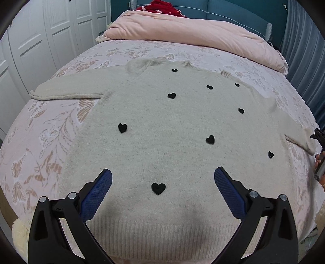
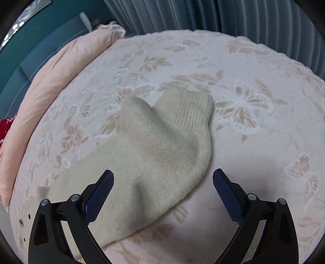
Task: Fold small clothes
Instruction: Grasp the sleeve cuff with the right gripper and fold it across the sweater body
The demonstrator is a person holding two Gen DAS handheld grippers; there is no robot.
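While the left gripper [image 1: 163, 175] is hovering over the lower body of a cream sweater [image 1: 172, 126], its two blue, finely dimpled pads [image 1: 97, 196] are standing wide apart with nothing between them. That fuzzy knit garment is lying spread flat, front side up, on a pale pink bedspread [image 1: 46, 134] that is carrying a raised, lace-like pattern of butterflies and leaves. Small black hearts [image 1: 158, 188] are dotting the chest and belly, one of them sitting right between the released fingers. A ribbed hem [image 1: 162, 231] is running along the nearest edge, its vertical ridges showing clearly against the softer, brushed body. One sleeve is stretching out to the left with a rolled edge; the other is trailing off to the right.

In the right wrist view, the right gripper [image 2: 163, 176] is likewise gaping open and grasping nothing, its black arms framing the right sleeve [image 2: 146, 162]. This sleeve is lying rumpled on the bedspread, bending back on itself, with its ribbed cuff [image 2: 189, 107] pointing away and a soft rounded fold bulging beside it. A puffy, smooth pink quilt [image 1: 193, 34] is resting bunched at the far end of the bed, with something red and knitted [image 1: 162, 7] sitting behind it. Pleated blue-grey curtains [image 2: 233, 16] are hanging beyond the mattress edge.
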